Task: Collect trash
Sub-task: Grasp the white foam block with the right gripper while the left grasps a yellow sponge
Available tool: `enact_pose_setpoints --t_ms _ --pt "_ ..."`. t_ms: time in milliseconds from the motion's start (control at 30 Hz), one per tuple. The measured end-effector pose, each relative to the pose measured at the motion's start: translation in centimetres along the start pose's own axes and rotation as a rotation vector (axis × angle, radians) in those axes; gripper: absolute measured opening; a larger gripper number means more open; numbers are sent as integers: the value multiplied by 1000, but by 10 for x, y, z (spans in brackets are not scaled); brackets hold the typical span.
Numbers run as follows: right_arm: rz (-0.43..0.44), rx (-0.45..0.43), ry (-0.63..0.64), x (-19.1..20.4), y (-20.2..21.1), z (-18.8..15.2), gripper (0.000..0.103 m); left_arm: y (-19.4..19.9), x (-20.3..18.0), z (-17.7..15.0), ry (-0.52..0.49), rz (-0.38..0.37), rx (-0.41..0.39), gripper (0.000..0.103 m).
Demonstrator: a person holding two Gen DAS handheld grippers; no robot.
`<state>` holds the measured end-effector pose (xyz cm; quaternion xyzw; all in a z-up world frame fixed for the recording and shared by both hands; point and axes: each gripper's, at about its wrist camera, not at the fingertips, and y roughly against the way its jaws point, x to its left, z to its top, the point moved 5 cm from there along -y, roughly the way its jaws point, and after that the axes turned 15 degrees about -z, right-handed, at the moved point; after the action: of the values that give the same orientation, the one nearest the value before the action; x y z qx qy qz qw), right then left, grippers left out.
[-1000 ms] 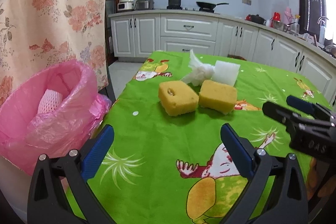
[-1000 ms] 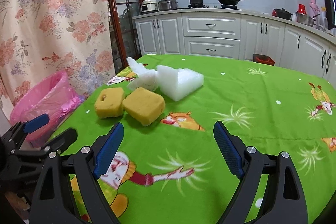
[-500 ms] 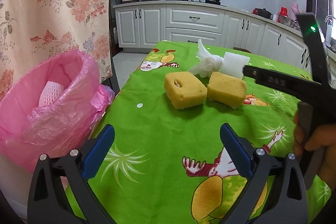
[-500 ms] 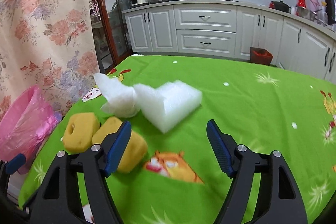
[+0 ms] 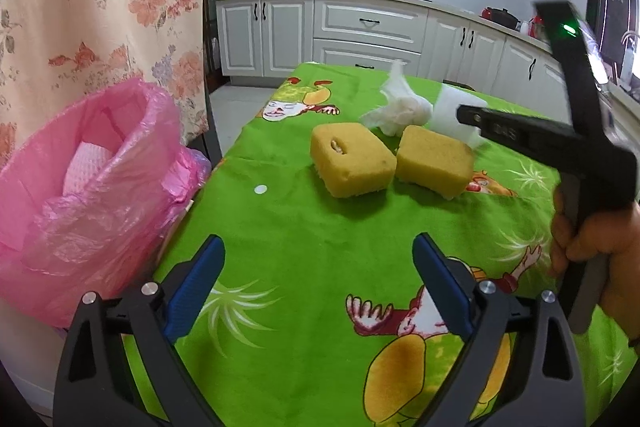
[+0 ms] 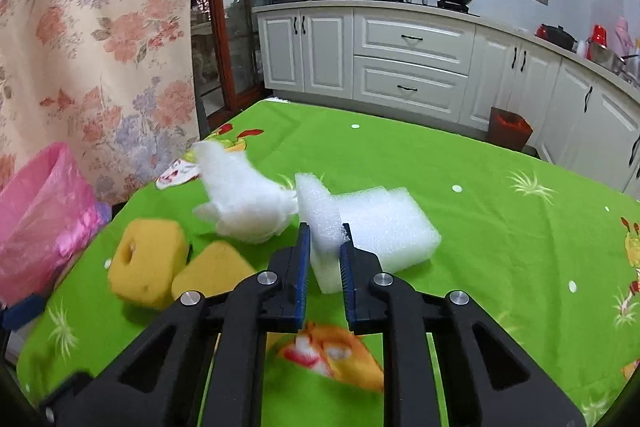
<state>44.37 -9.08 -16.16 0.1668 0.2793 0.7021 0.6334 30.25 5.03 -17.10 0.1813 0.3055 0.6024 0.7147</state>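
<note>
My right gripper (image 6: pixel 325 247) is shut on the near corner of a white foam block (image 6: pixel 372 223) lying on the green tablecloth. A crumpled white tissue (image 6: pixel 244 203) lies just left of it. Two yellow sponges (image 6: pixel 148 263) (image 6: pixel 212 275) sit nearer and to the left. In the left wrist view the sponges (image 5: pixel 352 163) (image 5: pixel 434 161) lie mid-table, with the tissue (image 5: pixel 398 111) and the foam block (image 5: pixel 452 115) behind them. My left gripper (image 5: pixel 316 291) is open and empty above the table's near edge. A bin lined with a pink bag (image 5: pixel 80 183) stands left of the table.
The green cartoon tablecloth (image 5: pixel 320 235) covers the table. A floral curtain (image 5: pixel 100 7) hangs on the left. White kitchen cabinets (image 6: pixel 408 55) and a small red bin (image 6: pixel 508 131) stand beyond the table's far end. The hand holding the right gripper (image 5: pixel 592 239) shows at the right.
My right gripper has moved forward over the sponges to the white foam block and has shut on its near corner. My left gripper has stayed open near the table's near edge.
</note>
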Motion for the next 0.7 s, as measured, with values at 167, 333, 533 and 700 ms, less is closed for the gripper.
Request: enact_pose_setpoints --t_ms 167,333,533,700 --pt "14 14 -68 -23 22 -22 16 -18 6 10 33 0 31 86" --pt "20 8 -89 -35 46 -42 16 -42 5 21 67 -10 66 84" --pt "38 -6 -100 -40 70 -60 16 -67 -2 36 53 24 91 76" --pt "40 -25 -83 -37 81 -64 16 -79 -7 43 39 24 102 76"
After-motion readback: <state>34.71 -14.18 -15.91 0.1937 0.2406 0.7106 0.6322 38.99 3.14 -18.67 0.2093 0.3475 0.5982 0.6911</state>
